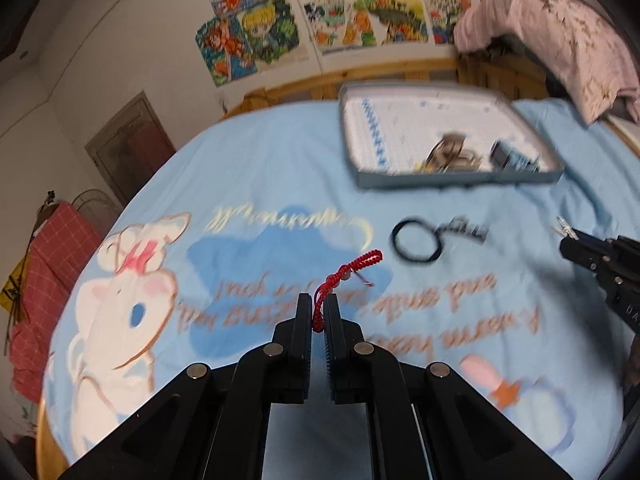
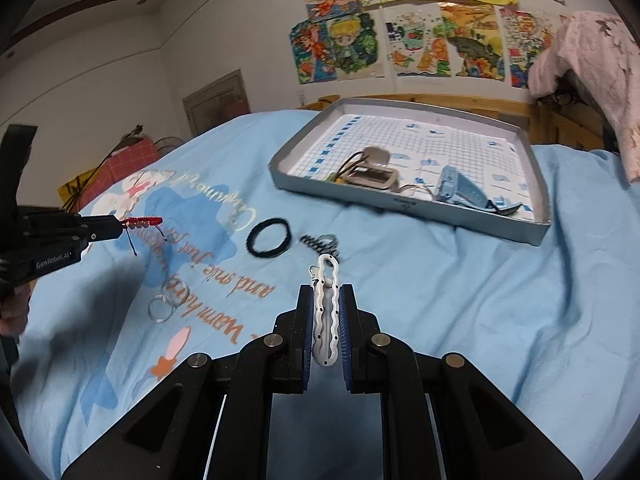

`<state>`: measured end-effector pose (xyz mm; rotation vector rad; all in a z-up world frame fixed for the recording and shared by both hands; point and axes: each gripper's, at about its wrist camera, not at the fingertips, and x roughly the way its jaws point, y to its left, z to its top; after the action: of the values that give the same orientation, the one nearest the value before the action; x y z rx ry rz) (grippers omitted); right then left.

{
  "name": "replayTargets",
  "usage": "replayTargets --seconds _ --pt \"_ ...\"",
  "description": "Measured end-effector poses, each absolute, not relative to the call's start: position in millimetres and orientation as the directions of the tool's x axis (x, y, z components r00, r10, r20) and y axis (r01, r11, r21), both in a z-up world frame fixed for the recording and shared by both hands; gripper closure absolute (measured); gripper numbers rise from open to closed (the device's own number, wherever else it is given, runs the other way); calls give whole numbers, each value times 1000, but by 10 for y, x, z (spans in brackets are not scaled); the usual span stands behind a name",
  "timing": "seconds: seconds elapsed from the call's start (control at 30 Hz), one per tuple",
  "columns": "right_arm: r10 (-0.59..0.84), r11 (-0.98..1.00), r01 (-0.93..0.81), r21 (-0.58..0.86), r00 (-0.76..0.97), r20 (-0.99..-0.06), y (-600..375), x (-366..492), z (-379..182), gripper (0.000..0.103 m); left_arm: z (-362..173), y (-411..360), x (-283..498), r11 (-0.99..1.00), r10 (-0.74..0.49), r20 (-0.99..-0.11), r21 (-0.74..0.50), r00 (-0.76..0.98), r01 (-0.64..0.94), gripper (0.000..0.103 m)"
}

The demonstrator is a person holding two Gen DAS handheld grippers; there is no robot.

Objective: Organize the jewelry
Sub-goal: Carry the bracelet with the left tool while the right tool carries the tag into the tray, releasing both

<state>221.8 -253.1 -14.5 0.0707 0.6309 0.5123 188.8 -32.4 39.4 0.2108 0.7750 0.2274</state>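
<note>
We hold one piece in each set of tongs and judge the step in hand to be carrying both to the tray (image 2: 408, 204), which lies on the bed (image 2: 440, 300) at about one o'clock from the right tongs (image 2: 326, 312). We should bring each piece low over a bare patch of the tray, clear of the clips already there, and open only once it hangs inside the rim. The left tongs (image 1: 318, 312) pinch a red cord bracelet (image 1: 352, 268), beaded, its tails dangling. The right tongs clamp a white wavy hair clip (image 2: 326, 312) upright. A black hair tie (image 2: 269, 237) and two clear rings (image 2: 168, 298) still lie on the bed.
</note>
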Motion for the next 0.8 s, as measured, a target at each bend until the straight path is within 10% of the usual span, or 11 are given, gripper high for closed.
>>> replayTargets --seconds 0.5,0.8 --pt "449 887 -365 284 827 -339 -2821 2980 148 92 424 -805 3031 993 100 -511 -6 854 -120 97" --pt "432 895 -339 289 820 -375 -2597 3755 -166 92 15 -703 3723 988 61 -552 -87 832 -131 97"
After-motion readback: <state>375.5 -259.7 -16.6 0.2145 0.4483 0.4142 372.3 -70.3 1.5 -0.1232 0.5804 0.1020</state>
